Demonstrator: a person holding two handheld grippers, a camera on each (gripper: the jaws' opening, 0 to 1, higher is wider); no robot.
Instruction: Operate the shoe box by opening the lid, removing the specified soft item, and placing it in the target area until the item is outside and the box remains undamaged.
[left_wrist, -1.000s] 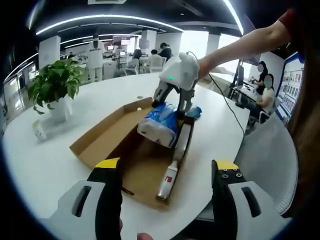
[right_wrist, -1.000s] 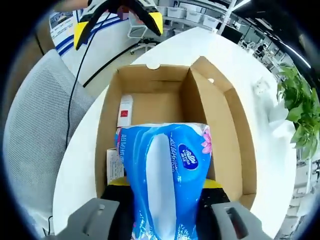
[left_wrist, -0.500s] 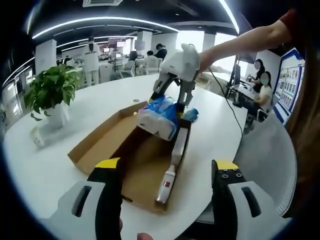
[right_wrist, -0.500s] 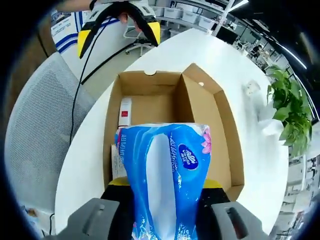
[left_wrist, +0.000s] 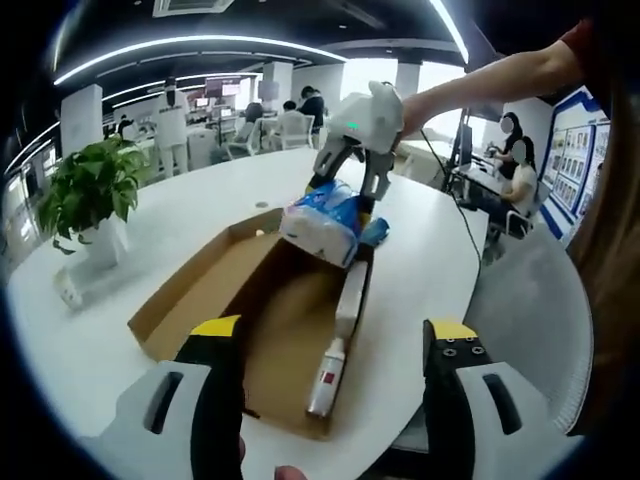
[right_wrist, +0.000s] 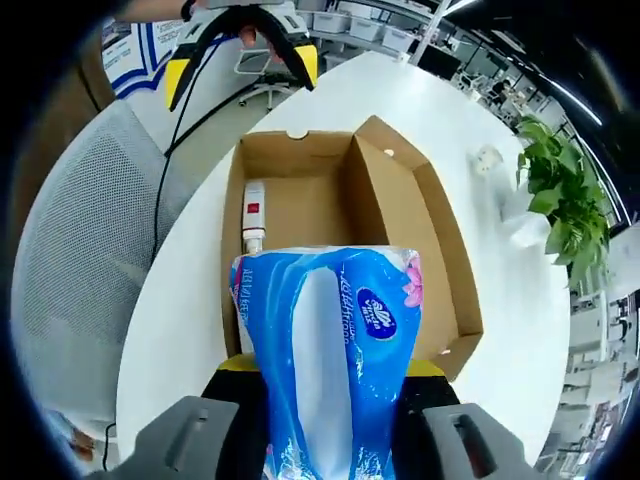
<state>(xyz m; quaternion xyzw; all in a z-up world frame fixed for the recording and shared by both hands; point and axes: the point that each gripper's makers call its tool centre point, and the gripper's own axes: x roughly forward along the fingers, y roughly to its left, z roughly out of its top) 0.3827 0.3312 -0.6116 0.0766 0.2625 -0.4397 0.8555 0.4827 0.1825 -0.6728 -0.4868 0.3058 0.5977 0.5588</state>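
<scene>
**Tissue pack lifted clear of the shoe box**

Office desks and a potted plant (left_wrist: 95, 190) ring the white table (left_wrist: 200, 200) where the open cardboard shoe box (left_wrist: 200, 290) sits. Over the last second the right gripper (left_wrist: 350, 190), jaws clamped on the blue tissue pack (right_wrist: 325, 360), has risen, so the pack now hangs above the box's far end rather than inside it. Removal looks done; placing remains. A white bottle (left_wrist: 328, 368) stays in the box. The left gripper (left_wrist: 330, 400) waits near the box's near edge, jaws apart and empty.

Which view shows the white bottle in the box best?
Left gripper view: the white bottle lies full length along the shoe box wall, red label visible. Right gripper view shows it smaller, its lower end hidden behind the tissue pack.
</scene>
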